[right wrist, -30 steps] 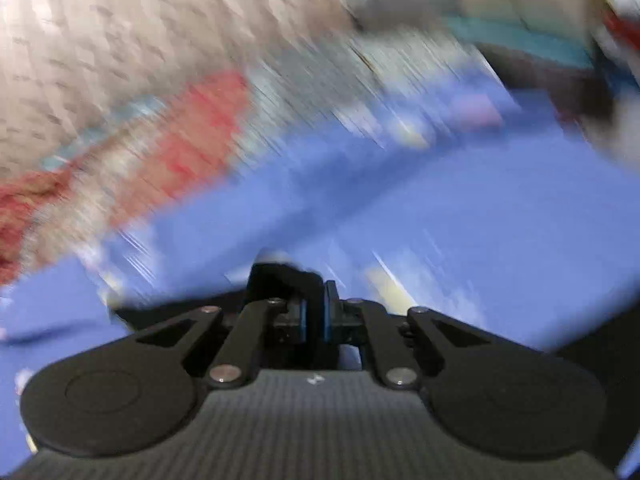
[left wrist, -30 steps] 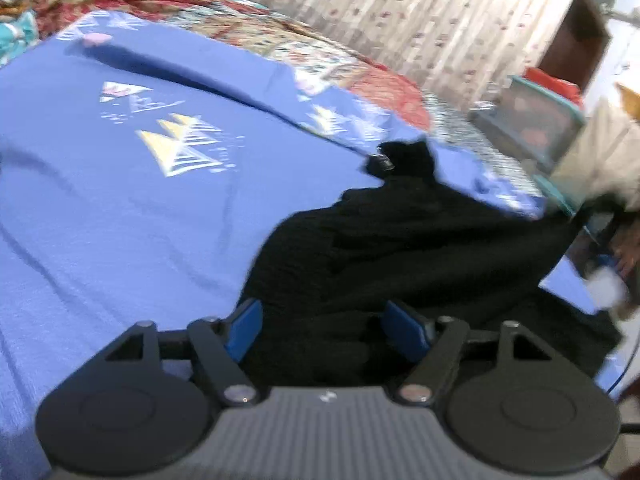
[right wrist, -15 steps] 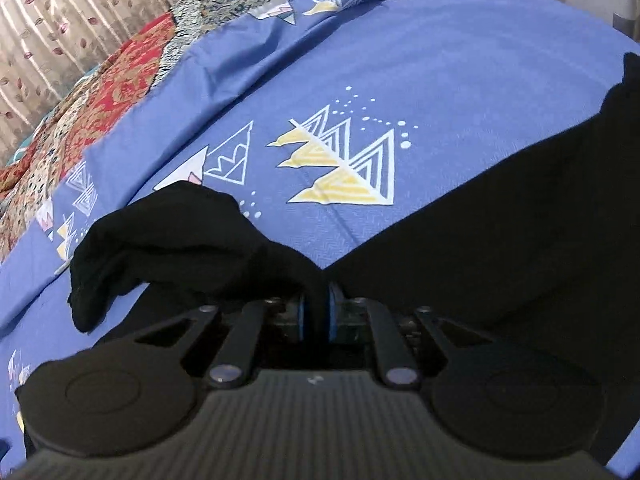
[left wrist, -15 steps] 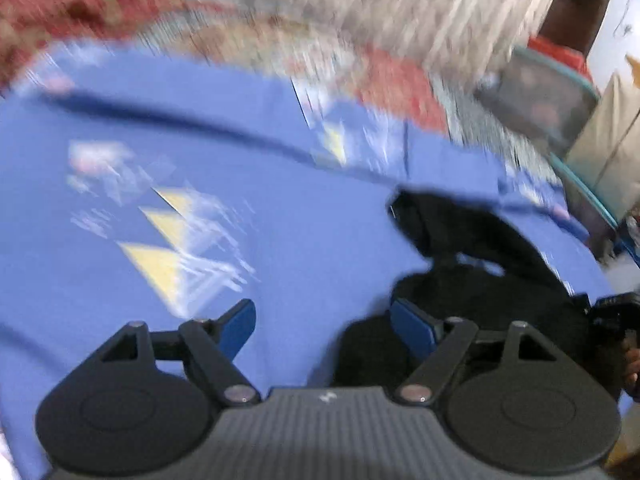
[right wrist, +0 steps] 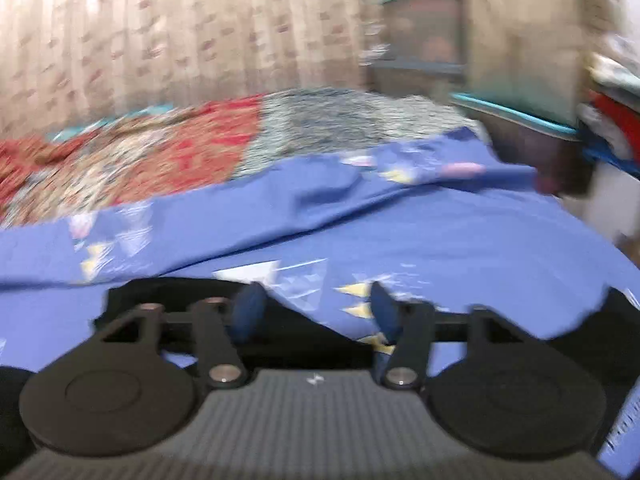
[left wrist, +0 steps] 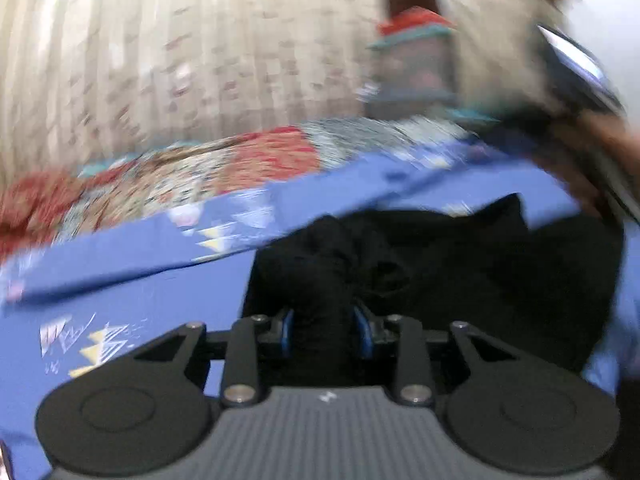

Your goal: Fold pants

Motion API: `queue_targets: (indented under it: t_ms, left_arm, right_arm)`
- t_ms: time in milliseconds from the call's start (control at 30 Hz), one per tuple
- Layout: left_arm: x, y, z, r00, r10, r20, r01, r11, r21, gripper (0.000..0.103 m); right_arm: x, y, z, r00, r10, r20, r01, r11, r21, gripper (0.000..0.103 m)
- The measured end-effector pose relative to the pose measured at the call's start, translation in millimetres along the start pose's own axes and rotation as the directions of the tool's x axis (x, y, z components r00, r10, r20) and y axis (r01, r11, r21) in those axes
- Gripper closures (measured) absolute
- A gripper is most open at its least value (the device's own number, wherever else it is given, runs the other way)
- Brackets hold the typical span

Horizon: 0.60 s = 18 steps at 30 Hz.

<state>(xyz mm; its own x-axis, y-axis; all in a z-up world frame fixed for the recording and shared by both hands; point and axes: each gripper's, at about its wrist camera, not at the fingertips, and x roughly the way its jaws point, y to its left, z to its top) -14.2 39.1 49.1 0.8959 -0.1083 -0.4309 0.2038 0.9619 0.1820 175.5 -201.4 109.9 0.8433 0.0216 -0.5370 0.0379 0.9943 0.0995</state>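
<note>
Best bet for this fold: keep the left tool [left wrist: 325,330] clenched on that bunch of the black pants [left wrist: 460,280], lift just enough to clear the blue bedsheet [right wrist: 440,240], then carry the edge across smoothly toward 3 o'clock so nothing bunches, bringing the right tool [right wrist: 316,312], released with nothing between its pads, in to pinch a matching corner of the fabric sitting at its 7 o'clock. Count-wise: one pair of pants spread on the bed, two tools, one sheet, one patchwork quilt [right wrist: 160,160] at 11 o'clock, maybe two storage bins [right wrist: 424,20] at 1 o'clock, too blurry to swear by.
</note>
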Motion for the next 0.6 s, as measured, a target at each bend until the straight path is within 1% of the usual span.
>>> queue_targets:
  t_ms: [33,67,100,133,167,200,233,267,300,333,367,433,467,500,533,567,600]
  left_arm:
    - [3,-15,-7,1.0,-0.009,-0.026,0.01,0.999,0.034,0.075]
    - [8,-27,-13,0.998,-0.013,-0.064,0.017,0.998,0.056,0.075]
    - [12,-35,-19,0.995,-0.013,-0.094,0.019,0.998,0.065,0.076]
    - [13,-39,-22,0.994,-0.02,-0.11,0.027,0.998,0.063,0.076]
    - [11,-41,-24,0.993,-0.029,-0.112,0.035,0.998,0.056,0.076]
    - [9,-42,-26,0.994,-0.029,-0.107,0.034,0.998,0.051,0.076]
    - [8,-42,-27,0.994,-0.024,-0.103,0.029,0.998,0.05,0.076]
    - [4,-39,-27,0.995,-0.019,-0.1,0.024,0.999,0.049,0.075]
    - [5,-38,-27,0.995,-0.013,-0.098,0.018,0.999,0.05,0.075]
    - [7,-35,-24,0.995,-0.006,-0.095,0.012,0.998,0.054,0.075]
    - [5,-35,-23,0.996,0.006,-0.088,-0.001,0.998,0.062,0.075]
    - [3,-39,-24,0.997,0.019,-0.078,-0.013,0.997,0.076,0.075]
    - [3,-40,-24,0.997,0.021,-0.079,-0.014,0.997,0.079,0.075]
    - [2,-42,-23,0.997,0.02,-0.079,-0.014,0.997,0.08,0.075]
    - [1,-44,-23,0.997,0.018,-0.077,-0.011,0.997,0.082,0.073]
    - [-1,-45,-23,0.997,0.016,-0.072,-0.01,0.996,0.088,0.068]
    - [-4,-46,-24,0.998,0.019,-0.067,-0.013,0.995,0.098,0.064]
  right_arm:
    - [12,12,-1,0.995,0.049,-0.092,-0.053,0.998,-0.043,0.018]
    - [21,23,-5,0.981,0.075,-0.18,-0.092,0.992,-0.091,0.022]
    - [22,33,-11,0.973,0.065,-0.22,-0.096,0.986,-0.133,0.025]
    - [14,39,-14,0.978,0.069,-0.197,-0.102,0.982,-0.162,0.025]
    - [1,44,-17,0.981,0.113,-0.16,-0.141,0.974,-0.175,0.025]
    - [-12,47,-18,0.973,0.187,-0.136,-0.21,0.961,-0.18,0.025]
    - [-24,52,-18,0.947,0.285,-0.148,-0.309,0.933,-0.183,0.024]
    - [-29,58,-18,0.917,0.349,-0.192,-0.383,0.905,-0.183,0.024]
    - [-31,65,-17,0.876,0.406,-0.262,-0.455,0.875,-0.165,0.024]
    - [-33,71,-16,0.845,0.439,-0.305,-0.495,0.858,-0.138,0.024]
    - [-35,76,-16,0.801,0.49,-0.343,-0.549,0.831,-0.095,0.024]
    - [-44,89,-19,0.732,0.575,-0.366,-0.63,0.775,-0.044,0.024]
    - [-48,97,-20,0.715,0.592,-0.371,-0.653,0.756,-0.05,0.022]
    - [-51,107,-23,0.708,0.593,-0.383,-0.662,0.746,-0.071,0.02]
    - [-52,121,-30,0.709,0.571,-0.413,-0.663,0.739,-0.117,0.018]
    - [-50,133,-37,0.722,0.529,-0.447,-0.649,0.741,-0.172,0.021]
    - [-47,145,-47,0.738,0.468,-0.486,-0.624,0.748,-0.227,0.03]
